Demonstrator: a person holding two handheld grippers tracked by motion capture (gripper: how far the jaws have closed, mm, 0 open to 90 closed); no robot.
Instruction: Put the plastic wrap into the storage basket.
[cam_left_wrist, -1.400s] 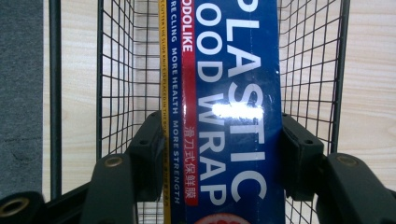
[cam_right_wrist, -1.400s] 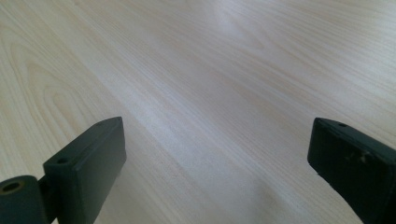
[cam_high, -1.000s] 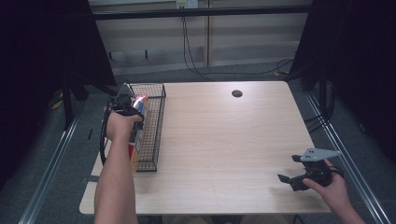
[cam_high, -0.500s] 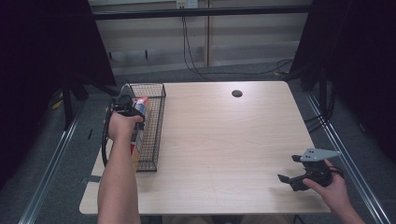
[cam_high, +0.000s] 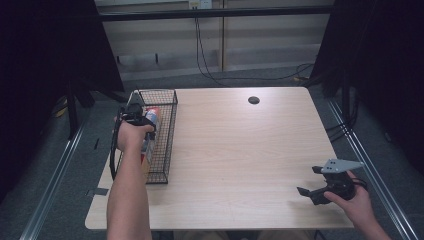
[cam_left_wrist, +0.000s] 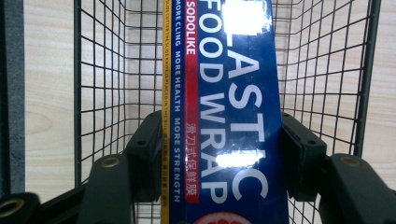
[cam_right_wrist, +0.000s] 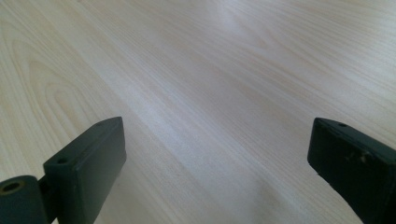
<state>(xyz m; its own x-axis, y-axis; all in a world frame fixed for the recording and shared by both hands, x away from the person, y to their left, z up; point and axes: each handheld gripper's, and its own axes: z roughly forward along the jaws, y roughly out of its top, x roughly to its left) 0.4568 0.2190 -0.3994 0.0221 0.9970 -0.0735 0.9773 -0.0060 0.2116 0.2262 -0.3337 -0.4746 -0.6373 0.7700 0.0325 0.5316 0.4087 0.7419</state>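
Lowering the plastic wrap box (cam_left_wrist: 224, 112) lengthwise into the wire basket (cam_high: 167, 135) at the table's left, my left gripper (cam_left_wrist: 219, 144) has just loosened slightly around it, so I should open gradually, keeping it level.

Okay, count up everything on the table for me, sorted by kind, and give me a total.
Black wire mesh basket: 1
Blue cardboard plastic food wrap box, inside the basket: 1
Small round black disc near the table's far edge: 1
Hand-held black tongs, left closed around the box, right open above the bare wood: 2
Total: 5
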